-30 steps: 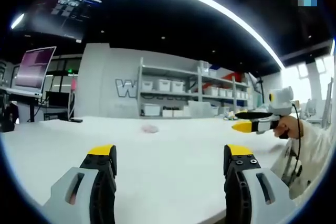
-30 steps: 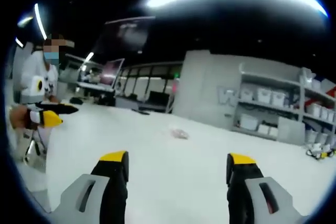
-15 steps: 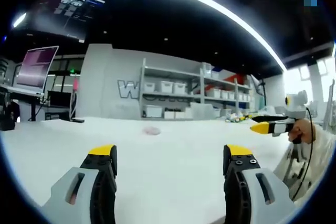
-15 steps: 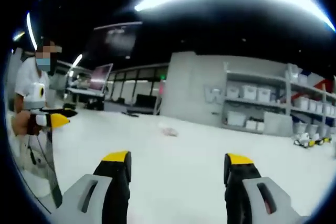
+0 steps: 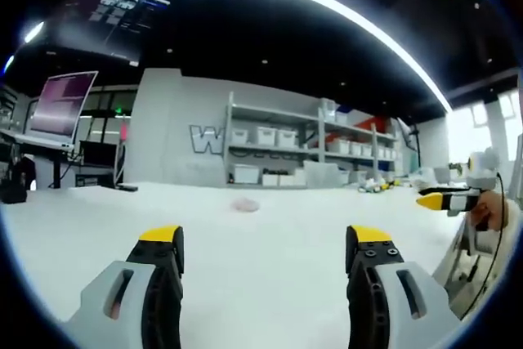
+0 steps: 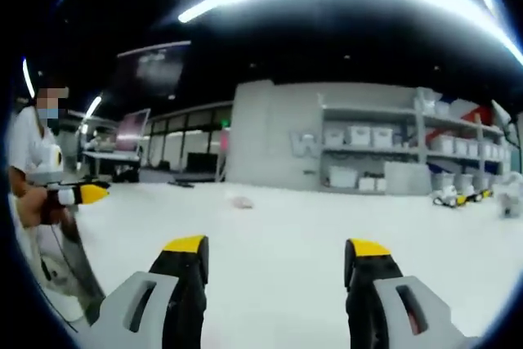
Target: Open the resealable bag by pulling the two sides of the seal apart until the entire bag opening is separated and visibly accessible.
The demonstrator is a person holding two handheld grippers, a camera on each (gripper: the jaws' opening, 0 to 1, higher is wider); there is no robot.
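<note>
Both views panned; bag (image 5: 246, 204) lies far off on table (image 5: 270, 259), grippers gaping.

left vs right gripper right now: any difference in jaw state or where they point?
Little differs. The left gripper has the small pinkish bag slightly left of its centre line; the right gripper has it further left. From the left gripper view the right gripper sits at the right edge; from the right gripper view the left gripper sits at the left edge. Both have jaws open, empty, above the white table.
</note>
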